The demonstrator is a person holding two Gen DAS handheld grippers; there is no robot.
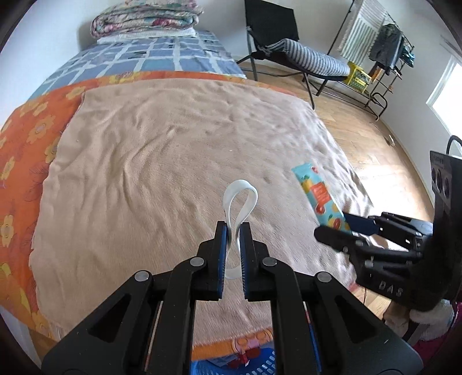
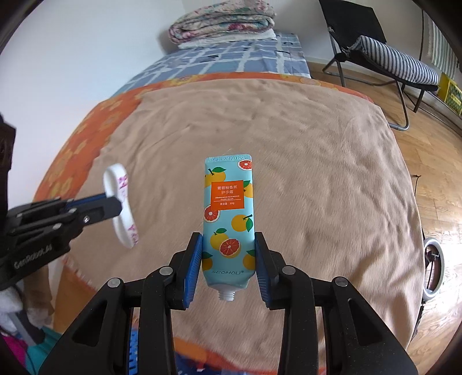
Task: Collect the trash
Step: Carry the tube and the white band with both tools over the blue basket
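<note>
My left gripper [image 1: 233,230] is shut on a squashed white plastic ring [image 1: 240,199], held above the beige blanket [image 1: 161,161]. The ring [image 2: 122,202] also shows in the right wrist view, with pink print on its side, in the left gripper [image 2: 115,206]. My right gripper [image 2: 228,248] is shut on a light-blue hand cream tube [image 2: 228,210] with orange and grapefruit pictures, its uncapped nozzle pointing toward the camera. In the left wrist view the tube [image 1: 320,196] sticks out of the right gripper [image 1: 340,228] at the right.
A blue perforated basket [image 1: 260,365] lies below the bed's near edge. An orange flowered cover [image 1: 26,150] lies under the blanket, with a folded quilt [image 1: 147,20] at the bed's far end. A black folding chair [image 1: 288,49] and clothes rack [image 1: 387,57] stand on the wooden floor.
</note>
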